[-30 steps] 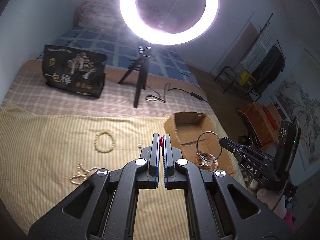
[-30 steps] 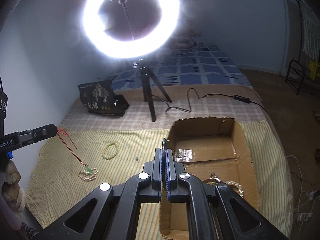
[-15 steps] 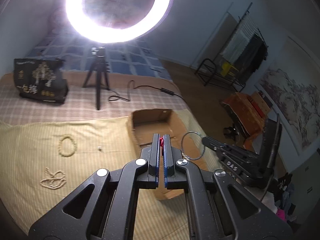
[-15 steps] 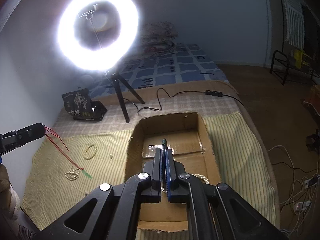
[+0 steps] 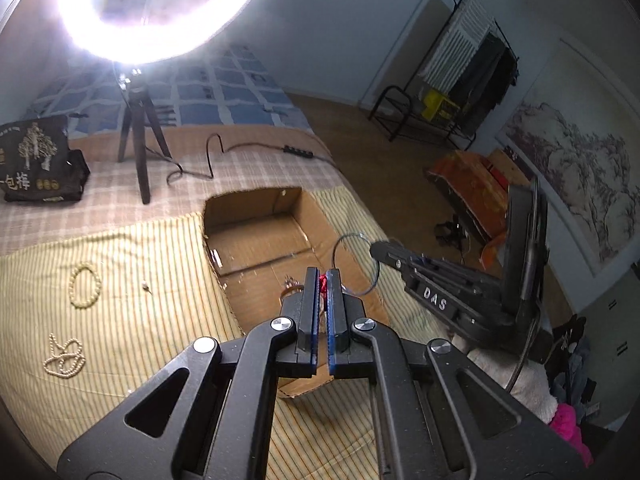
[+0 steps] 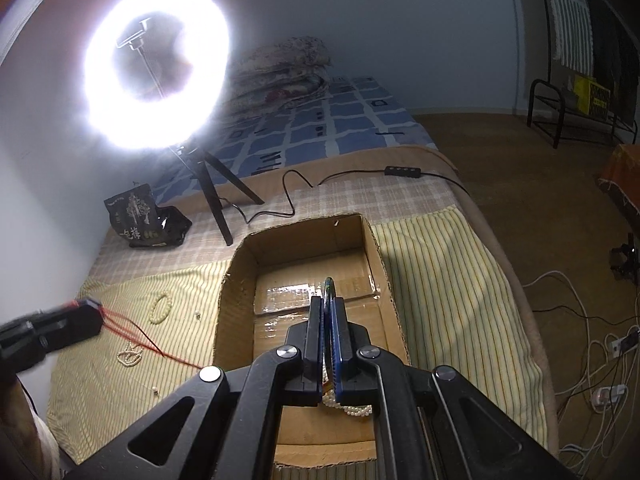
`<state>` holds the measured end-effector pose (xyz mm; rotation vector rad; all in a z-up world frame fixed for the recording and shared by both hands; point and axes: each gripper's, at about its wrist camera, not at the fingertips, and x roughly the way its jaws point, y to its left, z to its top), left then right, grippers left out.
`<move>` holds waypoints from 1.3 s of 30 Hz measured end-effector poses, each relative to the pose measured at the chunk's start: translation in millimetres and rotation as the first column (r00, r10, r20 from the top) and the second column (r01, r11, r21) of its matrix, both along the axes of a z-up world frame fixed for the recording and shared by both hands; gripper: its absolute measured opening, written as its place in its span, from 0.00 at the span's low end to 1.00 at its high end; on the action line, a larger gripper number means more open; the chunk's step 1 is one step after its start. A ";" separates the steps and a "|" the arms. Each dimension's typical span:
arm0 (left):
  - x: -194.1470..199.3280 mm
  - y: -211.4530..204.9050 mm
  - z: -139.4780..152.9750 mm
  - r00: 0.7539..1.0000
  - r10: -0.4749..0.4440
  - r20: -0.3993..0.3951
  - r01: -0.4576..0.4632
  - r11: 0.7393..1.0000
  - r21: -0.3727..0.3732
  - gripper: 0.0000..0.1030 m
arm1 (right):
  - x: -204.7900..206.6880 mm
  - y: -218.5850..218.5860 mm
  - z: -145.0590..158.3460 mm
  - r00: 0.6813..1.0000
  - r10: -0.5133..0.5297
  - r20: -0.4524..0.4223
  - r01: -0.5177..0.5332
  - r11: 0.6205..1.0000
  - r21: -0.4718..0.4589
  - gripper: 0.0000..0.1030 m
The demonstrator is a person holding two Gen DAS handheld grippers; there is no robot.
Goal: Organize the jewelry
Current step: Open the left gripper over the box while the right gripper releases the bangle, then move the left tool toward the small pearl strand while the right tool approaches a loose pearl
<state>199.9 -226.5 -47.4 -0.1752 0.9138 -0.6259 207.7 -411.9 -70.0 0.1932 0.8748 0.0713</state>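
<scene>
The left gripper pinches a red cord beside the box. The right gripper pinches a thin ring over the box. Bead strings lie on the bed.

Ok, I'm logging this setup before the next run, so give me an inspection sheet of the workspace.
Surface: striped yellow cloth on a bed.
Job's things: cardboard box; bead bracelet and pearl strand on the cloth; pearls in the box.
Clutter: black bag.
Grippers: left gripper shut on red cord; right gripper shut on thin hoop, over the box.
Cables: lamp cable; white cables on the floor.
Surroundings: ring light, clothes rack.
</scene>
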 end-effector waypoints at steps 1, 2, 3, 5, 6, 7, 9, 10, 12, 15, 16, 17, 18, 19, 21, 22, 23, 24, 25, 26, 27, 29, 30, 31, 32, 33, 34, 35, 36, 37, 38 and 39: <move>1.7 -3.5 -4.9 1.000 -0.014 -0.017 0.014 1.000 0.007 0.00 | 1.2 -1.5 -3.2 1.000 -0.005 -0.006 0.005 1.000 0.006 0.00; 2.8 -7.5 -11.0 0.999 -0.030 -0.036 0.031 0.999 0.019 0.00 | 1.9 -2.1 -5.6 1.000 -0.007 -0.007 0.007 1.000 0.010 0.00; 3.2 -10.5 -16.5 0.998 -0.042 -0.054 0.044 0.998 0.036 0.00 | 2.7 -3.1 -7.3 1.000 -0.008 -0.008 0.008 1.000 0.011 0.02; 3.9 -14.0 -24.9 0.997 -0.038 -0.066 0.042 0.997 0.067 0.00 | 5.9 -4.2 -13.2 1.000 0.005 -0.023 -0.005 1.000 0.024 0.14; 3.5 -15.3 -27.1 0.997 -0.039 -0.070 0.044 0.996 0.082 0.01 | 6.8 -4.5 -14.7 1.000 -0.003 -0.024 0.004 1.000 0.019 0.34; 3.0 -16.1 -29.9 0.996 -0.038 -0.075 0.045 0.994 0.099 0.07 | 6.2 -5.6 -15.0 1.000 -0.014 -0.018 0.014 1.000 0.011 0.41; 3.0 -14.5 -33.7 0.997 -0.026 -0.074 0.035 0.993 0.116 0.27 | 6.2 -7.9 -14.2 1.000 -0.024 -0.019 0.024 1.000 0.005 0.41; 2.6 -12.3 -35.4 0.997 -0.018 -0.073 0.027 0.993 0.117 0.40 | 5.6 -9.4 -13.1 0.999 -0.031 -0.016 0.031 1.000 0.005 0.46; 2.5 -8.5 -35.4 0.998 -0.004 -0.068 0.011 0.993 0.115 0.45 | 4.1 -12.0 -10.0 0.999 -0.049 -0.002 0.049 0.999 -0.005 0.61; 1.8 -4.5 -34.1 0.998 0.006 -0.062 0.001 0.993 0.118 0.45 | 1.5 -14.0 -5.4 0.998 -0.063 0.015 0.063 0.998 -0.009 0.67; 2.1 -3.3 -33.3 0.998 0.007 -0.061 0.000 0.993 0.118 0.45 | 1.4 -14.5 -4.6 0.998 -0.063 0.016 0.064 0.998 -0.006 0.68; 1.7 -2.6 -33.4 0.998 0.009 -0.060 -0.002 0.993 0.121 0.45 | 1.1 -14.3 -3.7 0.998 -0.065 0.017 0.065 0.998 -0.007 0.68; 1.2 -2.2 -33.4 0.998 0.010 -0.058 -0.002 0.992 0.122 0.45 | 1.0 -14.2 -3.1 0.998 -0.067 0.018 0.067 0.998 -0.010 0.71; 1.3 -2.5 -33.4 0.998 0.010 -0.056 -0.003 0.992 0.124 0.45 | 1.4 -13.3 -2.4 0.998 -0.068 0.019 0.068 0.998 -0.014 0.75; -0.2 -1.2 -32.5 0.999 0.011 -0.052 -0.004 0.992 0.126 0.45 | 0.7 -12.4 -1.2 0.998 -0.067 0.021 0.067 0.998 -0.017 0.79; -0.2 -0.8 -32.4 0.999 0.012 -0.050 -0.006 0.992 0.128 0.45 | 0.3 -11.3 -0.3 0.997 -0.067 0.023 0.068 0.998 -0.019 0.81; -0.9 0.3 -32.0 0.999 0.014 -0.047 -0.008 0.992 0.129 0.45 | 0.0 -10.0 0.6 0.997 -0.067 0.024 0.068 0.997 -0.021 0.81; -1.2 1.1 -31.7 0.999 0.014 -0.045 -0.008 0.992 0.129 0.45 | -0.5 -9.1 1.2 0.997 -0.068 0.025 0.068 0.997 -0.022 0.84; -1.5 2.0 -31.3 0.999 0.016 -0.044 -0.010 0.991 0.131 0.45 | -0.3 -8.6 1.2 0.997 -0.069 0.026 0.070 0.997 -0.022 0.85; -2.2 3.1 -30.6 0.999 0.018 -0.040 -0.013 0.991 0.134 0.45 | -0.6 -7.8 1.4 0.997 -0.070 0.027 0.071 0.997 -0.021 0.85; -2.5 3.6 -30.1 0.999 0.019 -0.038 -0.014 0.991 0.135 0.45 | -0.6 -7.7 1.2 0.997 -0.072 0.027 0.072 0.997 -0.021 0.85; -4.8 6.6 -28.0 0.999 0.020 -0.032 -0.016 0.991 0.136 0.45 | -0.5 -7.0 1.2 0.997 -0.077 0.024 0.078 0.997 -0.027 0.86; -6.4 7.3 -27.2 0.999 0.021 -0.029 -0.017 0.990 0.137 0.45 | -0.5 -6.1 1.6 0.996 -0.082 0.023 0.083 0.996 -0.029 0.89; -7.8 9.8 -26.2 0.999 0.022 -0.023 -0.018 0.990 0.141 0.45 | -0.6 -5.4 2.1 0.996 -0.087 0.024 0.087 0.996 -0.031 0.93; -8.3 11.5 -25.7 1.000 0.023 -0.021 -0.019 0.989 0.144 0.45 | -0.1 -4.2 2.7 0.995 -0.092 0.025 0.093 0.995 -0.035 0.95; -8.5 13.3 -25.4 1.000 0.025 -0.019 -0.022 0.989 0.146 0.45 | -0.6 -2.1 4.2 0.994 -0.101 0.030 0.102 0.994 -0.044 0.97; -8.7 17.4 -24.9 0.999 0.028 -0.017 -0.025 0.989 0.147 0.45 | -0.8 0.0 5.2 0.994 -0.101 0.033 0.103 0.994 -0.048 0.99; -9.0 20.8 -24.3 0.999 0.033 -0.015 -0.030 0.989 0.147 0.45 | -0.5 2.4 5.9 0.995 -0.097 0.034 0.098 0.994 -0.048 0.99; -8.9 23.1 -23.9 0.999 0.037 -0.014 -0.034 0.989 0.147 0.45 | -0.4 5.9 7.1 0.996 -0.085 0.034 0.087 0.995 -0.047 1.00; -8.4 28.4 -23.4 0.999 0.045 -0.012 -0.043 0.988 0.146 0.45 | 0.2 9.2 7.9 0.996 -0.077 0.034 0.079 0.996 -0.048 1.00; -8.0 32.6 -23.0 0.999 0.051 -0.011 -0.049 0.988 0.145 0.45 | 0.9 10.9 8.1 0.997 -0.071 0.033 0.072 0.996 -0.050 1.00; -7.5 36.8 -22.8 0.998 0.058 -0.009 -0.056 0.988 0.144 0.45 | 1.0 15.6 8.8 0.998 -0.060 0.035 0.061 0.997 -0.056 1.00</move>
